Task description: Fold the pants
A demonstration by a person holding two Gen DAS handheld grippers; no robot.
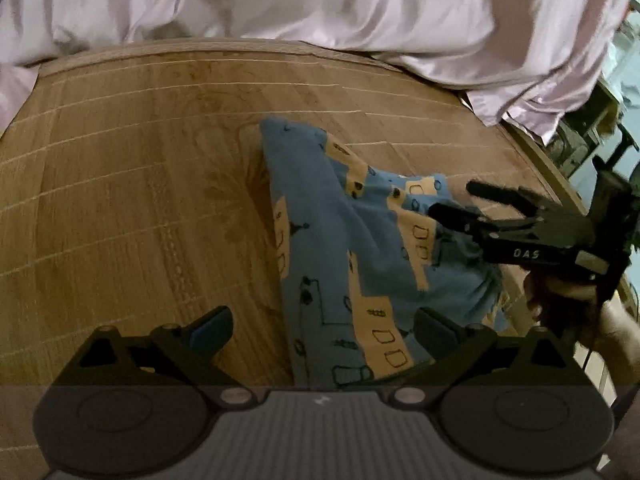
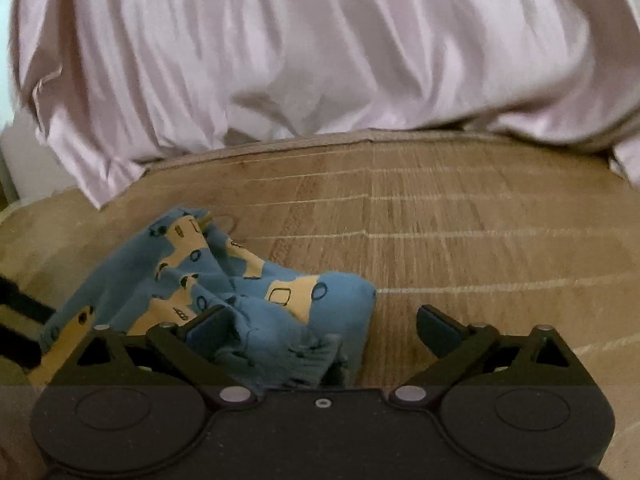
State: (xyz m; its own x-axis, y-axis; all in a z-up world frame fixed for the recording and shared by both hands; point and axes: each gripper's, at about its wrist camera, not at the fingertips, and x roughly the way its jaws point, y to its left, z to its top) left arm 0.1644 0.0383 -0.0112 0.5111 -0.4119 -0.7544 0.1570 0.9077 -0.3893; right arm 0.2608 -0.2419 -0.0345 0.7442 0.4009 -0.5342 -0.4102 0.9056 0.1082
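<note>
Two grippers hang over our rumpled blue pants, which lie in a heap on the woven mat below the pale bedsheet. We hold the left gripper with jaws spread wide above the pants. Our right gripper is spread too, cloth lying loose between its fingers, unpinched.

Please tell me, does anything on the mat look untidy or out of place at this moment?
Yes. The blue and yellow pants lie crumpled on the woven mat, bunched in uneven folds rather than spread flat. Both the left gripper and the right gripper stand open around the cloth, gripping nothing. No damage is visible.
</note>
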